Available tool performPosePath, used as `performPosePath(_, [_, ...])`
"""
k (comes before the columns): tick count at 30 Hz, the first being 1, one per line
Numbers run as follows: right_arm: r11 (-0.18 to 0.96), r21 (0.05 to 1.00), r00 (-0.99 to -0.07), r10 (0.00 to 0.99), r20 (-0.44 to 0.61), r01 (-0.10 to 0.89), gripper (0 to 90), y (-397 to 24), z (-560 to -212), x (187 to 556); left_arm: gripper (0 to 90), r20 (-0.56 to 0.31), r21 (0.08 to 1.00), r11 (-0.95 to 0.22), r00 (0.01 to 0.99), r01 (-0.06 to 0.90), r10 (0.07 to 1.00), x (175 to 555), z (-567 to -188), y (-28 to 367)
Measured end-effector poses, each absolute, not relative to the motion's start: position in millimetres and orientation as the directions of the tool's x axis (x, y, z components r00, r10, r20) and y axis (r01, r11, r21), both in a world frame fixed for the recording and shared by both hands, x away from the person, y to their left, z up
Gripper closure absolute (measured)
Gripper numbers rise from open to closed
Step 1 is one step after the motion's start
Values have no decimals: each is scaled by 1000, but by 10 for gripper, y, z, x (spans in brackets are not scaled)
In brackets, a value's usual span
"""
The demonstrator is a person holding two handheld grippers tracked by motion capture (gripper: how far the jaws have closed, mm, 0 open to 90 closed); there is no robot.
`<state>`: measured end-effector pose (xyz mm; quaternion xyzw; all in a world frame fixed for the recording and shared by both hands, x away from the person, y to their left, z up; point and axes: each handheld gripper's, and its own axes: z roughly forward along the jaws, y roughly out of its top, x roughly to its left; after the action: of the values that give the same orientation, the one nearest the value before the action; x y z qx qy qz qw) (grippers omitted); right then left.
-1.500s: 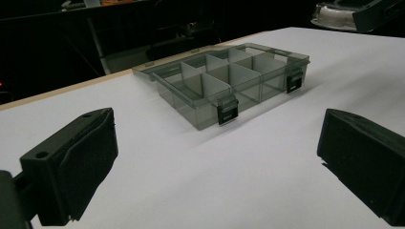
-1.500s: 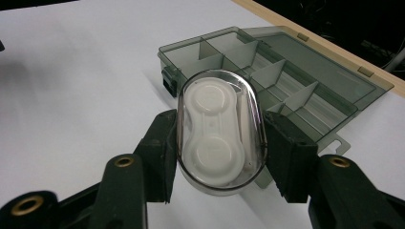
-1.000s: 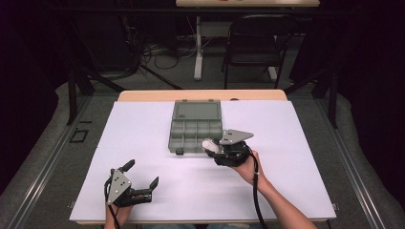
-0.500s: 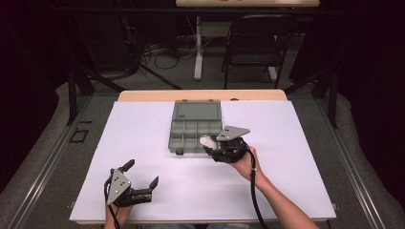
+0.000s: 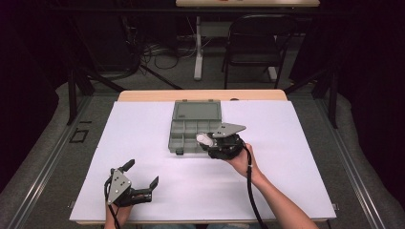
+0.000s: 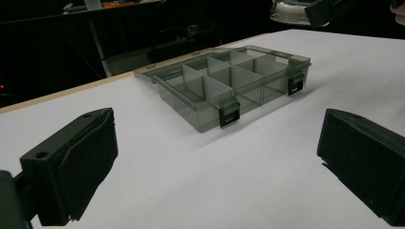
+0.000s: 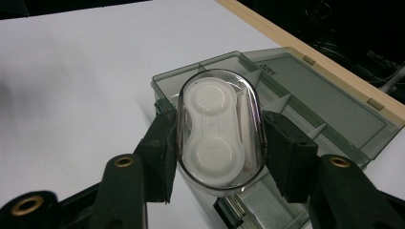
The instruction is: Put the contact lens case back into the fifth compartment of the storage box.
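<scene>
Clear oval plastic capsule with a white twin-cup insert inside it is the thing in hand, pinched across its short width by the right gripper and held in the air over the near right corner of the box. From the high view it sits at about the centre of the white surface.

Largest first: the white surface carries a smoke-grey translucent plastic organiser box with divided compartments, its lid lying open flat toward twelve o'clock and two black latches facing six o'clock. The compartments look empty in the left gripper view.

The capsule looks light, rigid and smooth, so I judge it could slip or squirt out under too hard a squeeze; its thin clear shell may also crack. The flat long flanks, where the fingers already press, seem the best place to hold it, and the rounded ends the worst.

The left gripper rests near seven o'clock on the surface, well apart from the box, its fingers spread wide with nothing between them, pointing toward the box.
</scene>
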<state>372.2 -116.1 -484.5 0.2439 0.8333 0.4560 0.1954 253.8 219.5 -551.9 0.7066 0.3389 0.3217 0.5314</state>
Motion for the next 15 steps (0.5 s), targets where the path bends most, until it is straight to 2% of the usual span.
performPosePath(15, [475, 852, -815, 569, -108, 219, 492, -1021, -4809, 3764, 1, 95, 968, -208, 563, 140, 821, 2542, -5521, 2192])
